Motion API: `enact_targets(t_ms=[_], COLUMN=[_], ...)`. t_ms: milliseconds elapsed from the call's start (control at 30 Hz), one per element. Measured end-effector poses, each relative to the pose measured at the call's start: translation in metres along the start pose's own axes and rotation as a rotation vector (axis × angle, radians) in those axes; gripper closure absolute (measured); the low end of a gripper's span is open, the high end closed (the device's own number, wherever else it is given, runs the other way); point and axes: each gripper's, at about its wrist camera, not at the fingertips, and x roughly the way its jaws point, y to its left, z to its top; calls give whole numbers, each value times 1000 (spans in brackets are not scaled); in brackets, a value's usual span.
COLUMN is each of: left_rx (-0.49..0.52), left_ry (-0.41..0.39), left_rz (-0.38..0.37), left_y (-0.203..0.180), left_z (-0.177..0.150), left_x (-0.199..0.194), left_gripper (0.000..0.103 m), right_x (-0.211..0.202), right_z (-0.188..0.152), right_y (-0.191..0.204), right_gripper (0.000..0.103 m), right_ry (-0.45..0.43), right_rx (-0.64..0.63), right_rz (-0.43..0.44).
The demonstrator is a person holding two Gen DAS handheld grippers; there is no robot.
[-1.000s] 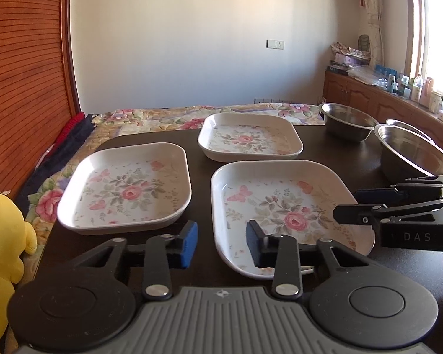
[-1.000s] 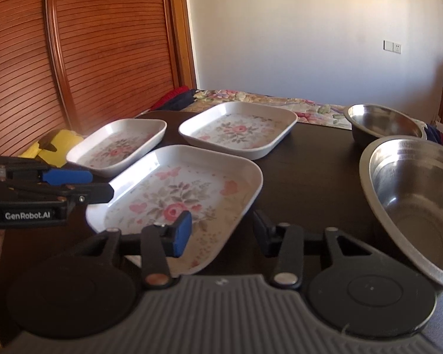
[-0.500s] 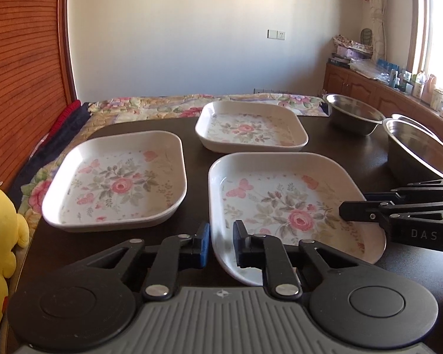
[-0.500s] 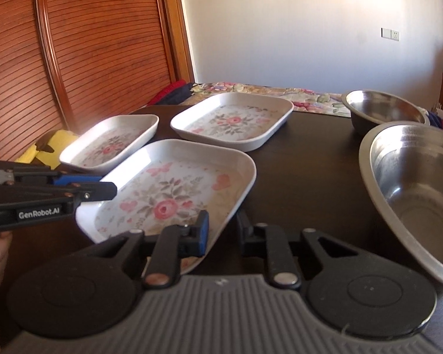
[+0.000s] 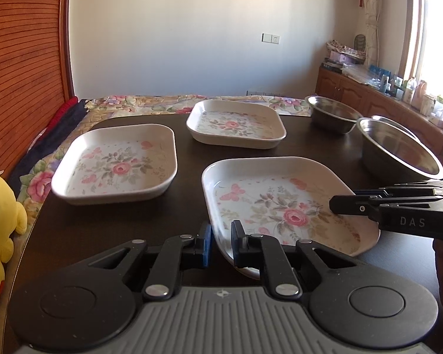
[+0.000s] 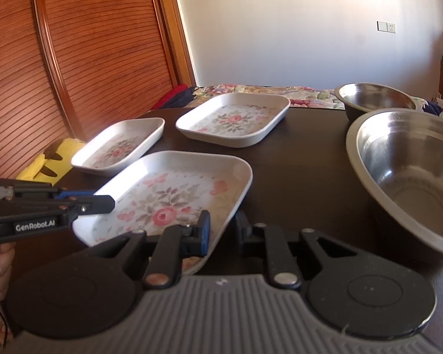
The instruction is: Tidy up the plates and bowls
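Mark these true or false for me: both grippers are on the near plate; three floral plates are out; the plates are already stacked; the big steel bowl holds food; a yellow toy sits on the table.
1. Both the left gripper and right gripper straddle the near plate's rim. True.
2. Three floral plates are out. True: near plate, left plate, far plate.
3. The plates are stacked. False: each lies apart on the table.
4. The big bowl holds food. False: empty.
5. The yellow toy sits on the table. False: it is beside it.
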Motion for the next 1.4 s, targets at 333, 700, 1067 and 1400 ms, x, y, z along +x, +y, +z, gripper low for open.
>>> enact_targets(t_ms=[333,700,1067,1400], left_rx=[7,16,21,19], left_ry=[-14,-15,6,24], left_rz=[15,32,40,48], left_y=[-6,-10,-11,-9], left_z=[-20,-44,-56,-61], left_x=[-38,-66,-67,-61], left_gripper=[88,88,88,88], right_x=[-27,-43,-51,-50], right_z=[-9,-30,-43,-49], right_y=[18,39,47,49], right_gripper=[83,83,83,83], right_ry=[-31,-15,2,15], right_rx=[-24,-51,-50,-44], right_rz=[15,32,36,32])
